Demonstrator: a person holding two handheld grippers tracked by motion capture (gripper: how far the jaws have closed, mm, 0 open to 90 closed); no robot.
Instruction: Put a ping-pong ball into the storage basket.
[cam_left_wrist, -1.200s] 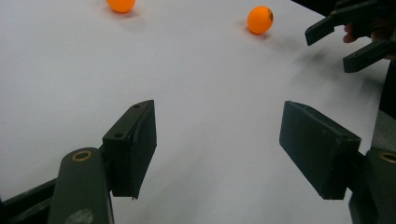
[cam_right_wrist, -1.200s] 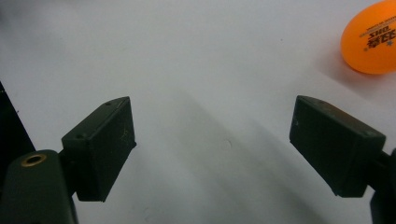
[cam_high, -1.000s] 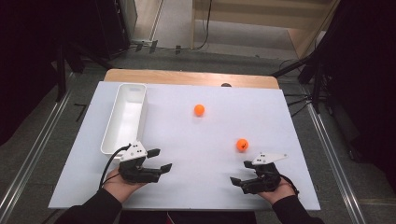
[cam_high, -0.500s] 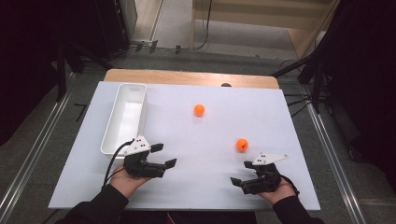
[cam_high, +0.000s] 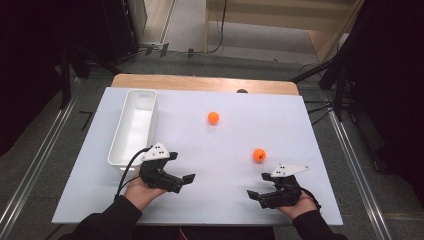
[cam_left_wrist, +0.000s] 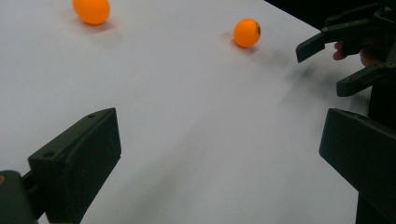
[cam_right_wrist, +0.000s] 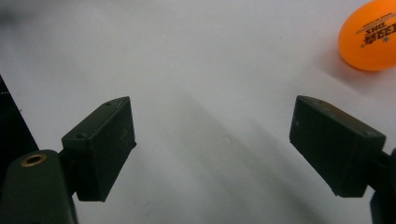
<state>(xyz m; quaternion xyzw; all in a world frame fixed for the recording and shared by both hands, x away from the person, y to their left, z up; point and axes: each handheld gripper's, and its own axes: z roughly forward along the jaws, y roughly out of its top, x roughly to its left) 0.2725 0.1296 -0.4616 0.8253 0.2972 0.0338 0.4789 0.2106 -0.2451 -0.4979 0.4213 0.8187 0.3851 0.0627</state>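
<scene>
1. The orange ball (cam_right_wrist: 371, 35) at the top right corner of the right gripper view bears dark print, seen upside down. The larger line is hard to make out at this angle; it may be a brand name, and I cannot spell it with confidence.
2. A smaller line of print and a few small star marks stand beside that larger line on the same ball; too small to read.
3. In the left gripper view the same ball shows a small dark mark, not readable.
</scene>
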